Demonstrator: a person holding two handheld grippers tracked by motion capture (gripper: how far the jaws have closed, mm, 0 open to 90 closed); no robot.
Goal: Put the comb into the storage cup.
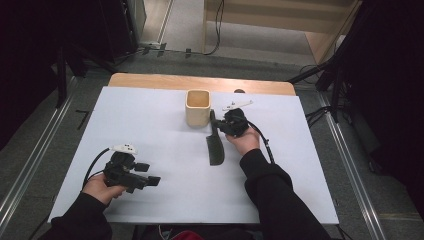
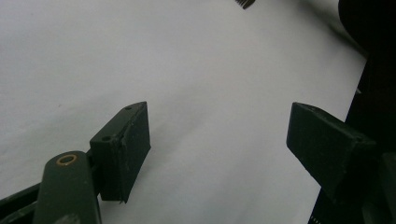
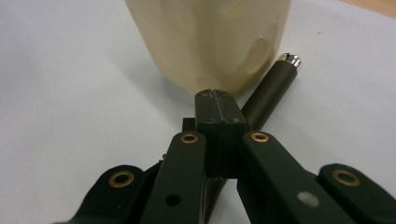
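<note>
Brush handle (image 3: pixel 271 88) is what the right gripper (image 3: pixel 215 100) sits over, on the big white table (image 1: pixel 150 125). In the middle at the far side stands a tan cup (image 1: pixel 198 107). The black brush (image 1: pixel 215 147) lies flat just beside the cup, its handle tip close to the cup wall. The right gripper's jaws are squeezed tight together, and the handle runs right under them. The left gripper (image 1: pixel 150 173) rests near the front edge, well apart, its jaws spread wide with nothing between them
</note>
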